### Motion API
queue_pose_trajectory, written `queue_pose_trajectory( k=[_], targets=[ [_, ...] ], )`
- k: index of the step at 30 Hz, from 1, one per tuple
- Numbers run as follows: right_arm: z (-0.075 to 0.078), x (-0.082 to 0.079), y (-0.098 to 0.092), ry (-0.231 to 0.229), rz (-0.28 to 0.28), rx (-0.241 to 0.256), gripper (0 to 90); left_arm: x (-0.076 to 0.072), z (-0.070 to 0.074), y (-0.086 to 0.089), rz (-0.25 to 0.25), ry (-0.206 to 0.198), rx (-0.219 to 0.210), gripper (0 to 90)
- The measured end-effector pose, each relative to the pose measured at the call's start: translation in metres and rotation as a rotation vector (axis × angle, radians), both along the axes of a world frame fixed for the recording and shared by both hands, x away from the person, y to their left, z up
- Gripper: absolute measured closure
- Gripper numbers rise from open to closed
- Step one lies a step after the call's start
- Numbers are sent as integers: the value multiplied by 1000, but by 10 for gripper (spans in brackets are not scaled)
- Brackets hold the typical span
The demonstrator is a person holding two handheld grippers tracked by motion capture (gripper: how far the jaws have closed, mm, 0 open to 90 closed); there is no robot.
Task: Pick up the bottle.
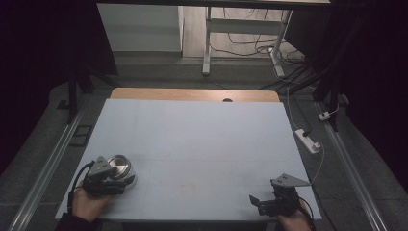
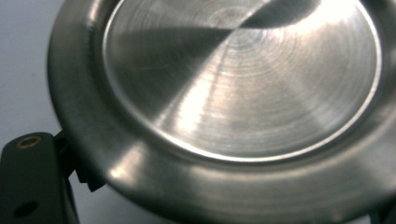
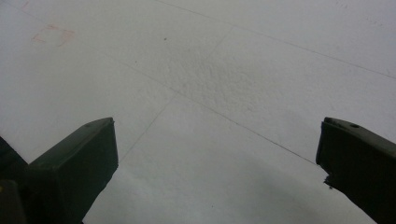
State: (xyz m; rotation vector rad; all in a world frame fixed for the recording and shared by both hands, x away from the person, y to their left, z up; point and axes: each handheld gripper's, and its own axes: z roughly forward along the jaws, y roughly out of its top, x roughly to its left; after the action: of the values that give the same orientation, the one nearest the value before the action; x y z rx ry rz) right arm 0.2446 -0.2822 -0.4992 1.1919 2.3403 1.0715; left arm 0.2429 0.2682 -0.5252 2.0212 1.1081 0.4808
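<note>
A round steel bowl [image 1: 119, 166] lies bottom up on the white table top [image 1: 192, 139] at the near left. My left gripper [image 1: 111, 185] sits right against its near side. In the left gripper view the bowl's brushed flat base [image 2: 243, 79] looms very close. Its rim [image 2: 154, 186] overlaps the left jaw, and the jaws stand spread wide on either side of it. My right gripper [image 1: 257, 202] is at the near right, open, with its fingers [image 3: 74, 163] low over bare table and nothing between them.
A wooden strip [image 1: 192, 94] edges the far side of the table. A white power strip [image 1: 308, 140] and cables lie on the floor to the right, and desk legs [image 1: 207, 43] stand beyond. A faint reddish mark [image 3: 51, 35] is on the table.
</note>
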Motion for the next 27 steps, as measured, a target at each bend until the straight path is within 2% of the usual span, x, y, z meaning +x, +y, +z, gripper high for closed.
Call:
queue_pose_trajectory(
  k=[10,16,27],
  targets=[
    [0,0,0,-1,4,-2,0,2,4,-2,16,30,5,147],
    [0,0,0,-1,5,-2,0,2,8,-4,14,19,6,148],
    [0,0,0,1,12,1,0,10,24,-18,-53,-2,-15,148]
  ],
)
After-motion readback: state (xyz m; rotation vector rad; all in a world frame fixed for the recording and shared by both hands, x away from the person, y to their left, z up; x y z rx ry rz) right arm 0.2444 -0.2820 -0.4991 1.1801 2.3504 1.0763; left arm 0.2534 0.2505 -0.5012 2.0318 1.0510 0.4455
